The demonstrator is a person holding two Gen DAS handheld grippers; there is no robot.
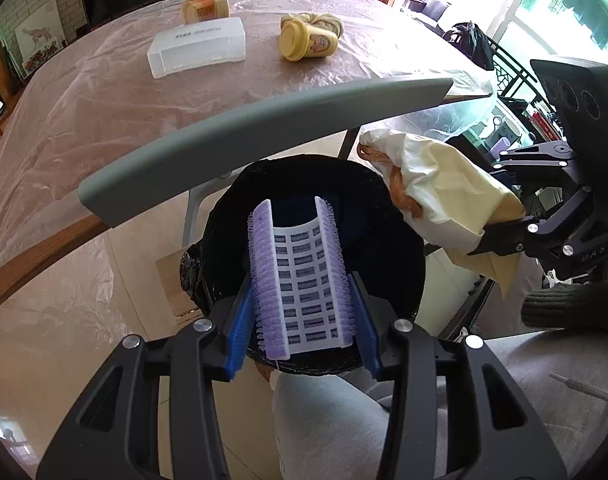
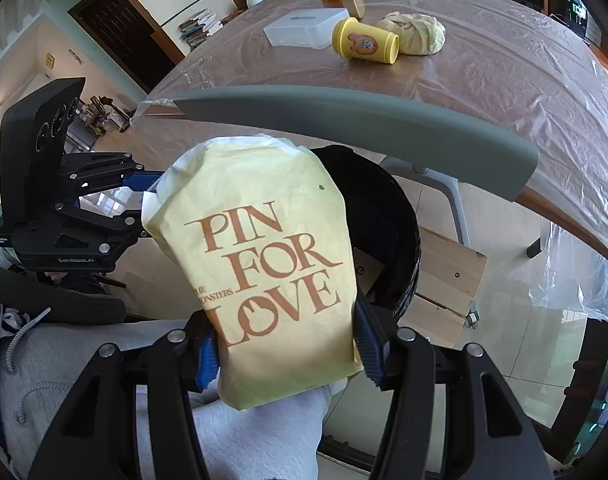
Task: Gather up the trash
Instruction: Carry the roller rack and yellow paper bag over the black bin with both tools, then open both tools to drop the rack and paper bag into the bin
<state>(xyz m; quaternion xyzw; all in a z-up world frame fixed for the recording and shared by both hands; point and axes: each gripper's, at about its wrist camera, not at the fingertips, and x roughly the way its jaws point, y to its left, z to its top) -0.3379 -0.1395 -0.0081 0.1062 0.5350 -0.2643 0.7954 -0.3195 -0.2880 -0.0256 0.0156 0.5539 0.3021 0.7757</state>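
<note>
Two bits of rubbish hang over the black-lined bin (image 1: 384, 240) beside the table (image 1: 103, 128), each already pinched: the left gripper (image 1: 304, 344) has its jaws drawn narrow on a purple-edged sheet of small labels (image 1: 304, 272), bowed into a trough, and the right gripper (image 2: 287, 356) clamps the lower end of a yellow paper bag (image 2: 255, 264) printed PIN FOR LOVE. Both look light and soft — the sheet springy, the bag crushable and likely bulged by something inside. I'd hold them near an edge and simply let go.
</note>
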